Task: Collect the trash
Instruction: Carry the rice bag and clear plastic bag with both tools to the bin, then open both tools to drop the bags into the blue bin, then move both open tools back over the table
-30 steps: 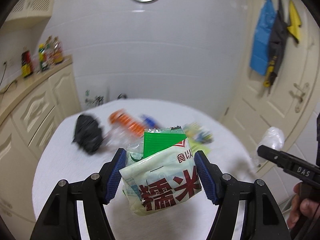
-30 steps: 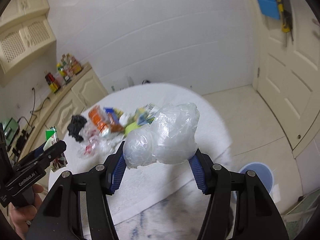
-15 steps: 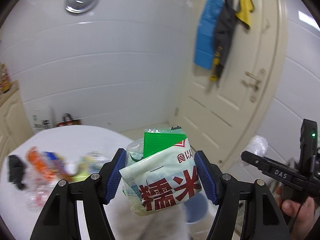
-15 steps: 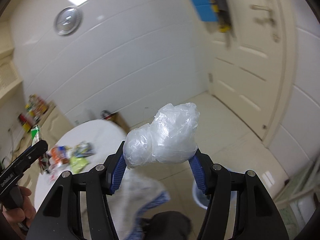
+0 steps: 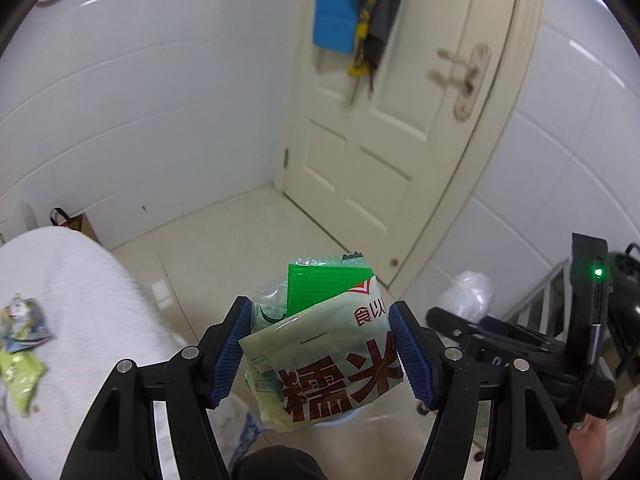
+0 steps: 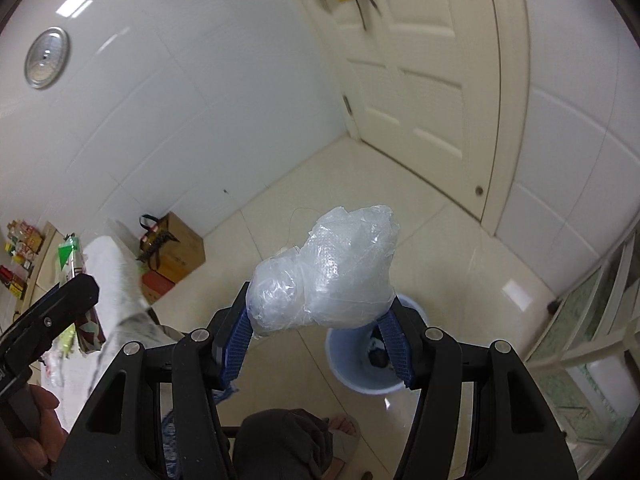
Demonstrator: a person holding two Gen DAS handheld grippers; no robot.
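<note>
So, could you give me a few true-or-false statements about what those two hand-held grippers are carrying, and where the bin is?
1. The left hand-held gripper holds a green food packet. True.
2. The right hand-held gripper is empty. False: it clamps a crumpled clear plastic bag.
3. A pale blue bin stands on the floor. True.
4. The door stands wide open. False: it is shut.
</note>
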